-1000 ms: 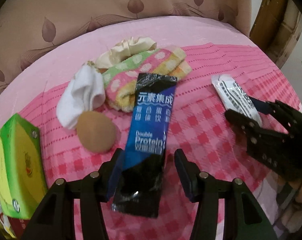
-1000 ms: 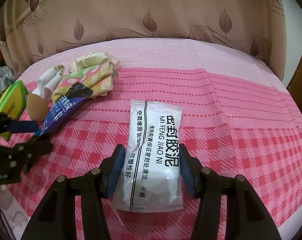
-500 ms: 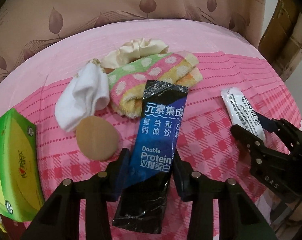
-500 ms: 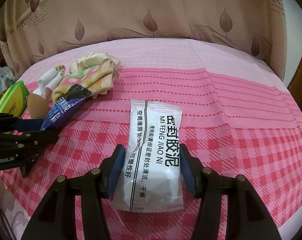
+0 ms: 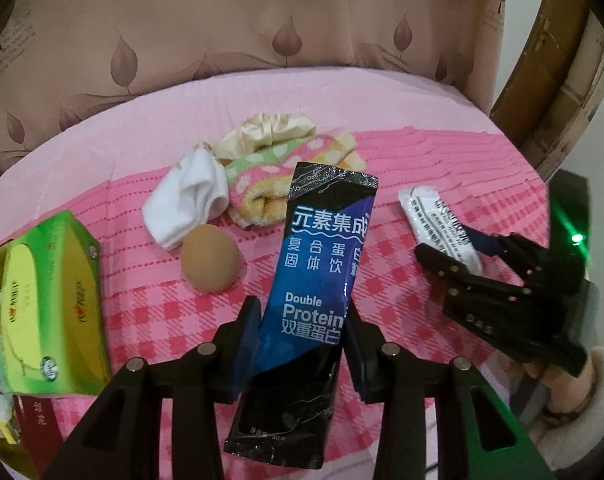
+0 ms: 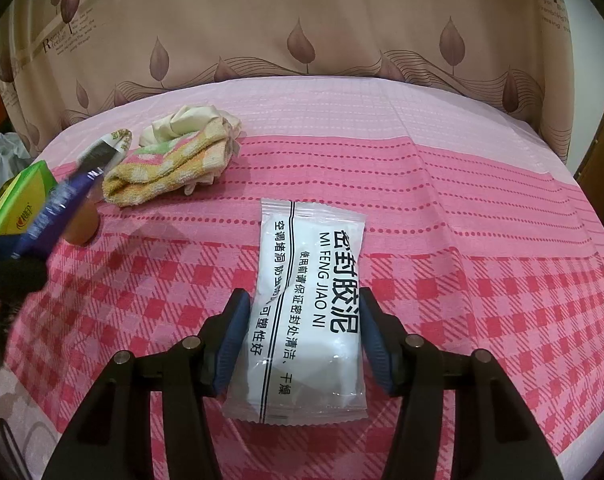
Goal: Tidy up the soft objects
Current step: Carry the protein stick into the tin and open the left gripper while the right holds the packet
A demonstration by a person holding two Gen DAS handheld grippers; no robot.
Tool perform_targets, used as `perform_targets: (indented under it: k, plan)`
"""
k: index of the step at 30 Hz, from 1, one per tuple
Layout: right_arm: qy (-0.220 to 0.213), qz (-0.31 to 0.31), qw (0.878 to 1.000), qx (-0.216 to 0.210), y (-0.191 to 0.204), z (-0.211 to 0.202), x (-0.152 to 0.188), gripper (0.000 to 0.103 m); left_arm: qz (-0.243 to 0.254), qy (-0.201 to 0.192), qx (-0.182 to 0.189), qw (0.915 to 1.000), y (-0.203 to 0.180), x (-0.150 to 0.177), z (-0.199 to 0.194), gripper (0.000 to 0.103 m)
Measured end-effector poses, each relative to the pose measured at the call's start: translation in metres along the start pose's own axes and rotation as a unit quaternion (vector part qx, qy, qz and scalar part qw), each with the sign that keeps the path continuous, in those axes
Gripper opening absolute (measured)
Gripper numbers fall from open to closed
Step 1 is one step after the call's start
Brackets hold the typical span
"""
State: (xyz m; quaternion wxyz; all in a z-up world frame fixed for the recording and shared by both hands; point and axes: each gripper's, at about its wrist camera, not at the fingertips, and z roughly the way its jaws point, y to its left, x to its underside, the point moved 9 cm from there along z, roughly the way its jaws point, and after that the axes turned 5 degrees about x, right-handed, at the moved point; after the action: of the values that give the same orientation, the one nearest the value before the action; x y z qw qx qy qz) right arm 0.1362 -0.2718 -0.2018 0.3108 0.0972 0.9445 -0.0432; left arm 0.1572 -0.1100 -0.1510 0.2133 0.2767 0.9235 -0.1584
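Packets in both tools, soft goods waiting

Left tool (image 5: 302,336) is clamped on the blue protein sachet (image 5: 322,264) at its lower middle, and the sachet stands tilted up off the pink checked table (image 5: 402,208), its sealed top leaning toward the far side. It looks light and floppy, with slick foil that could slide through the pads; a hold near the middle, where powder gives some body, seems safer than the thin sealed ends.

Right tool (image 6: 300,340) is closed on the white putty packet (image 6: 310,300), which lies flat on the table with its near half between the pads. That packet looks denser and pliable, likely to sag at the free far end once raised.

At the far left lie a folded towel (image 5: 286,184), a white sock (image 5: 190,200) and a cream scrunchie (image 5: 270,132), touching one another. A beige sponge egg (image 5: 210,258) sits just near of the sock. A green tissue box (image 5: 50,312) rests at the left edge. All these look compressible and easy to pinch.
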Motion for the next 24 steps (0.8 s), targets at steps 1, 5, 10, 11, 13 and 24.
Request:
perform_targets:
  k: [1,5,10,11,13,24]
  plan:
    - [0.000,0.000,1.000,0.000,0.000,0.000,0.000,0.052,0.001,-0.002,-0.003,1.0000,0.002,-0.001,-0.004,0.040]
    - [0.000,0.000,1.000,0.000,0.000,0.000,0.000,0.052,-0.005,-0.015,-0.015,0.9998,0.009,-0.004,-0.022,0.040]
    - [0.000,0.000,1.000,0.000,0.000,0.000,0.000,0.052,-0.009,-0.025,-0.033,0.9991,0.018,-0.005,-0.037,0.040]
    - [0.000,0.000,1.000,0.000,0.000,0.000,0.000,0.052,-0.009,-0.027,-0.037,0.9989,0.021,-0.005,-0.040,0.040]
    - [0.000,0.000,1.000,0.001,0.000,0.000,0.000,0.052,-0.011,-0.031,-0.048,0.9983,0.030,-0.005,-0.047,0.040]
    - [0.000,-0.002,1.000,0.003,0.001,0.000,0.000,0.052,-0.066,-0.049,-0.105,0.9910,0.110,0.006,-0.087,0.040]
